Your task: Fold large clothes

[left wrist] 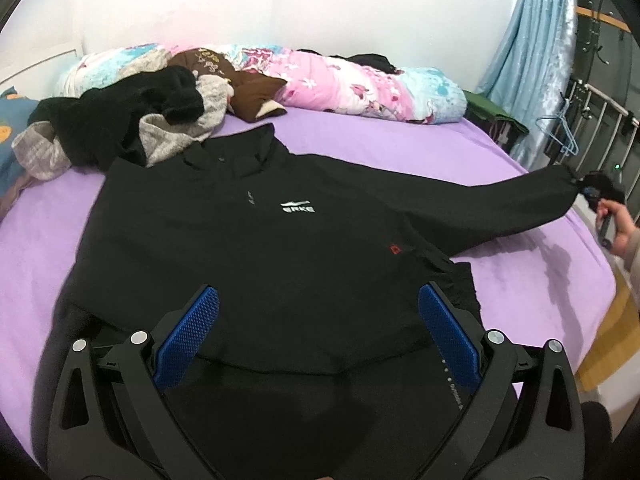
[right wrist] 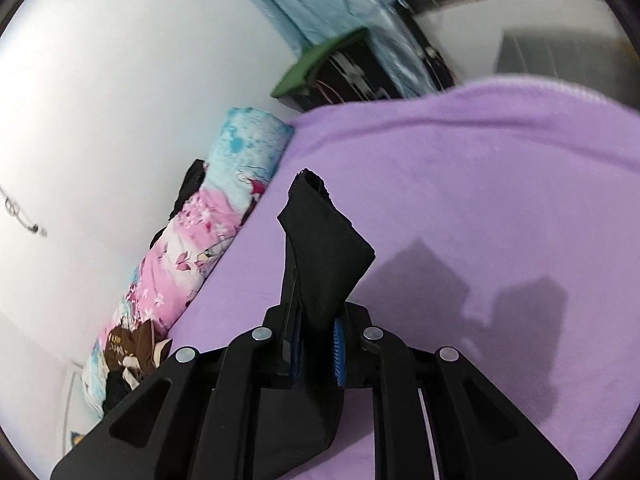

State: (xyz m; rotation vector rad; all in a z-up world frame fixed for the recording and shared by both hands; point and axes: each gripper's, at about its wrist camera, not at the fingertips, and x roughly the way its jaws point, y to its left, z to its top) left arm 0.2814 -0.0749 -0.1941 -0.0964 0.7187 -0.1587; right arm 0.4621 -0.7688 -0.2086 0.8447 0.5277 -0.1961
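Folding barely begun: jacket (left wrist: 256,248) lies flat on the bed (left wrist: 360,136), right claw (right wrist: 316,344) pinching the sleeve cuff (right wrist: 324,236) aloft, left claw (left wrist: 316,332) spread above the hem.

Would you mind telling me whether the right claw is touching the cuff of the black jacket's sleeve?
Touching. The right wrist view shows the right claw shut on the sleeve cuff, fabric pinched between its blue pads.
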